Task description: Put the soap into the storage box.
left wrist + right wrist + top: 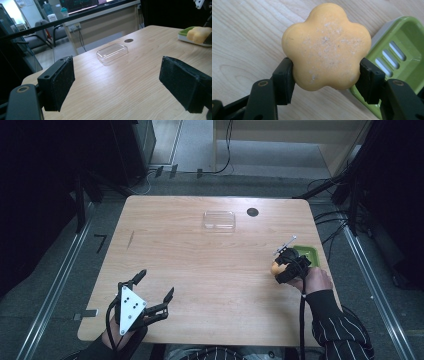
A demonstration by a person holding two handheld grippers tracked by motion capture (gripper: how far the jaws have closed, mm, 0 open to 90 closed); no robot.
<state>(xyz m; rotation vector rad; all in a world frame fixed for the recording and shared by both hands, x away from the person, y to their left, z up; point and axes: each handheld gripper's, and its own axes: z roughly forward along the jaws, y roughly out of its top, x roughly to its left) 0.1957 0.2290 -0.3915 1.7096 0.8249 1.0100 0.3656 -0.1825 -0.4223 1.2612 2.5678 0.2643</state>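
Observation:
An orange flower-shaped soap [326,47] is clamped between the two black jaws of my right gripper [326,80], just above the wood. In the high view that right gripper [282,266] and the soap [275,268] sit at the table's right side, beside a green soap dish [307,253]. The dish [402,57] has drain slots and lies just right of the soap. My left gripper [152,292] rests near the front left edge, jaws wide apart and empty. From the left gripper view its pads [58,81] frame bare wood, with the soap [198,33] far right.
A clear plastic lid or box [219,219] lies upside-down-looking at the table's far middle, also clear box [112,52]. A dark round hole [252,212] sits right of it. Cables and dark frames surround the table [200,270].

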